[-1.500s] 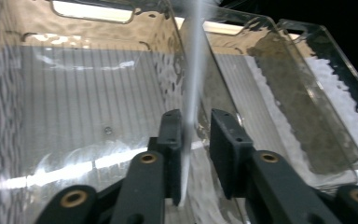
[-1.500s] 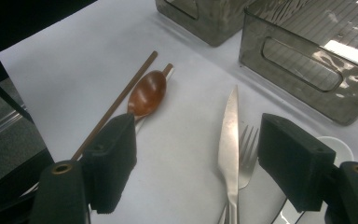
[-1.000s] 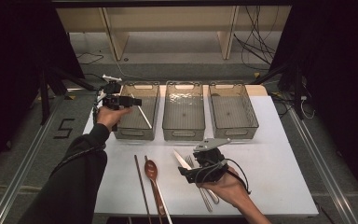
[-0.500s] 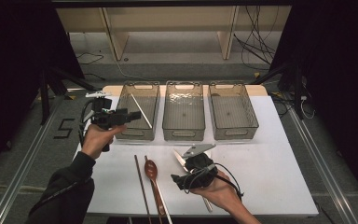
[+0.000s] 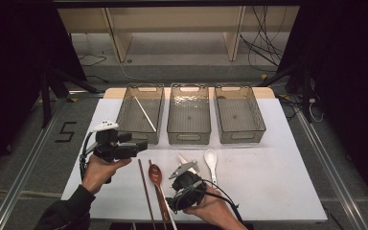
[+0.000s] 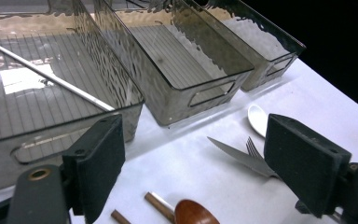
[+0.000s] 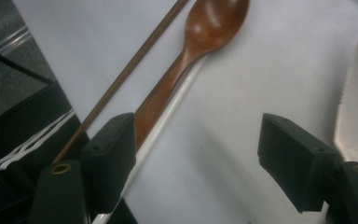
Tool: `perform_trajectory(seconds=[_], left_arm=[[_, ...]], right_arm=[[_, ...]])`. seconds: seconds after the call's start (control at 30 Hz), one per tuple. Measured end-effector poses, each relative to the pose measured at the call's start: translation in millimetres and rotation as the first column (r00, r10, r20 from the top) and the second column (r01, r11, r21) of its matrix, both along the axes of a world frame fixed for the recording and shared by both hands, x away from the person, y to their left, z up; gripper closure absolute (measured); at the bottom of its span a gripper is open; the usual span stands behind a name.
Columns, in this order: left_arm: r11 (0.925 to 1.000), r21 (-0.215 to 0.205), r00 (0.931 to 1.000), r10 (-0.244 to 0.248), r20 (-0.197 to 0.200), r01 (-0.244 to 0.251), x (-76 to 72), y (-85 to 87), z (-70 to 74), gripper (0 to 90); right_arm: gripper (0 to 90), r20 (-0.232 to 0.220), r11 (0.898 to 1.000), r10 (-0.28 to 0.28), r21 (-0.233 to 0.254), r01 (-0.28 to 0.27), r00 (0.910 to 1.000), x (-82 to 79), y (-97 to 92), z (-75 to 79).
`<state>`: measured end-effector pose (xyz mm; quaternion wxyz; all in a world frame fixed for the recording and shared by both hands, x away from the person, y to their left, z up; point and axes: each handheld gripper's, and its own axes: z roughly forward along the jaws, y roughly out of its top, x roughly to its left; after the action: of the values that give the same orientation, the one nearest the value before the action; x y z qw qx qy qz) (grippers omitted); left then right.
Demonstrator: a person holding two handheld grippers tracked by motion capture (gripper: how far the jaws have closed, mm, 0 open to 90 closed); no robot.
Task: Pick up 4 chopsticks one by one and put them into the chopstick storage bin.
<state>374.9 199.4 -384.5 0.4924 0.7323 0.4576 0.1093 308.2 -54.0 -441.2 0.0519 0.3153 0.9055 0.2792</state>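
Cutlery sorting is proceeding: the right gripper, jaws spread and empty, is hovering over the wooden spoon lying beside a white chopstick. Rigid, light and smooth, the spoon is best pinched mid-handle. The left gripper jaws have just been opening, nothing between them.

A white table carries three clear plastic bins side by side along its far edge: the left bin holds a pale stick, the middle bin and right bin look bare. Nearer the person lie a brown chopstick, a wooden spoon, a white spoon, and a knife beside a fork.
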Motion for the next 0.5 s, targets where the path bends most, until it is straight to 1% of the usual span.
perform_trajectory(seconds=[0.07, 0.13, 0.17, 0.27, 0.33, 0.5], left_arm=[[1.0, 0.004, 1.0, -0.002, 0.008, 0.002, -5.2, -0.2, -1.9, 19.3], [0.9998, 0.02, 0.9998, -0.001, 0.018, 0.0, -10.1, 0.3, -4.3, 19.1], [0.9998, 0.019, 0.9999, -0.003, 0.017, 0.002, -11.9, 0.7, -5.7, 19.0], [0.9998, 0.021, 1.0, -0.006, 0.004, 0.006, -17.0, 1.2, -9.7, 18.5], [0.9998, 0.019, 1.0, -0.007, 0.0, 0.007, -20.0, 2.0, -11.6, 18.3], [0.9992, 0.034, 0.9998, -0.02, 0.009, 0.02, -27.3, 3.2, -13.3, 17.3]], right_arm=[[28.7, -0.012, 1.0, 0.017, -0.015, -0.017, 0.9998, -3.2, 3.1, -3.0], [28.7, -0.021, 0.999, 0.032, -0.022, -0.033, 0.9993, -5.7, 5.5, -5.9], [28.7, -0.024, 0.999, 0.038, -0.033, -0.039, 0.999, -7.0, 6.7, -7.4], [28.7, -0.041, 0.998, 0.048, -0.048, -0.05, 0.998, -10.3, 9.4, -12.0], [28.8, -0.043, 0.997, 0.059, -0.055, -0.061, 0.9973, -11.9, 10.6, -14.8], [28.8, -0.049, 0.993, 0.069, -0.089, -0.074, 0.9964, -15.1, 14.3, -20.1]])
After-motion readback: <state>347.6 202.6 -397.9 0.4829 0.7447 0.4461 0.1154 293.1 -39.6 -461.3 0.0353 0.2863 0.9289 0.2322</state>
